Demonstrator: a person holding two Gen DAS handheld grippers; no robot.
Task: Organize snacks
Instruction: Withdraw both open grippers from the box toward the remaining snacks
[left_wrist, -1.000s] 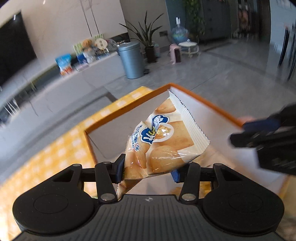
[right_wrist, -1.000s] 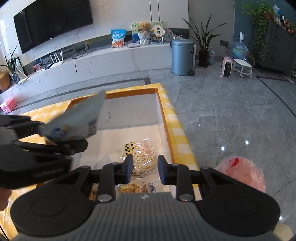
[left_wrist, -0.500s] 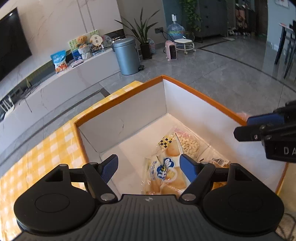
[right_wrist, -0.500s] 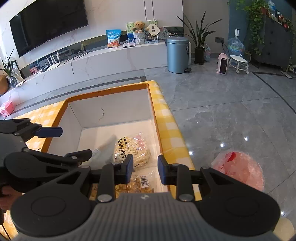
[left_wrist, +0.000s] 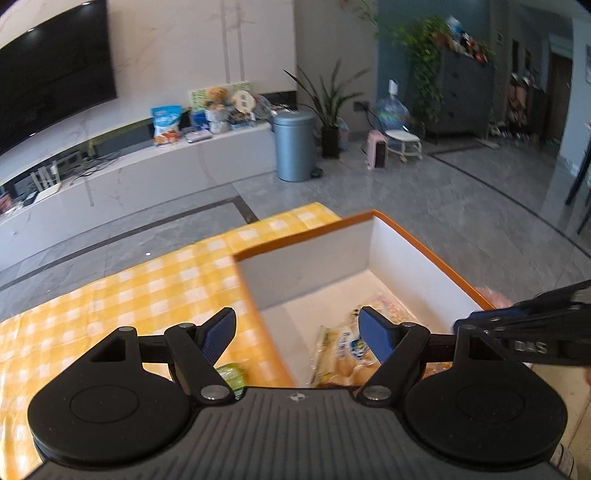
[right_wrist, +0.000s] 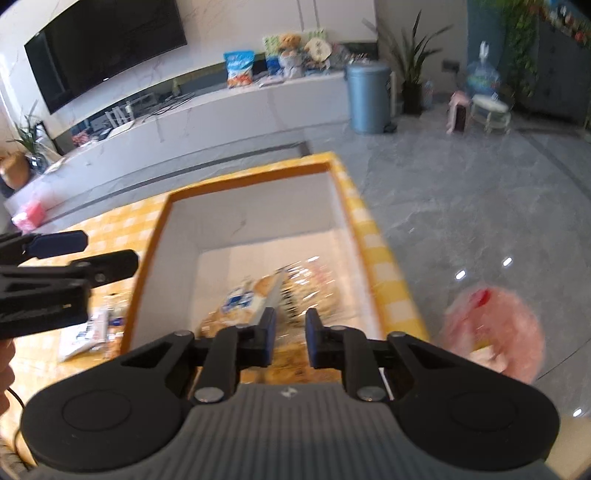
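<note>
left gripper (left_wrist: 297, 328): jaws spread, empty | right gripper (right_wrist: 288, 334): jaws narrowly parted, seemingly empty | biscuit bag (left_wrist: 345, 356) lies in box (left_wrist: 413, 240)

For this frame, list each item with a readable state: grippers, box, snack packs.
left gripper: open, empty
right gripper: open, narrow gap, empty
box: open-topped, holding snacks
biscuit pack: lying in the box
clear snack bag: lying in the box
green pack: outside the box, on the checked cloth
</note>
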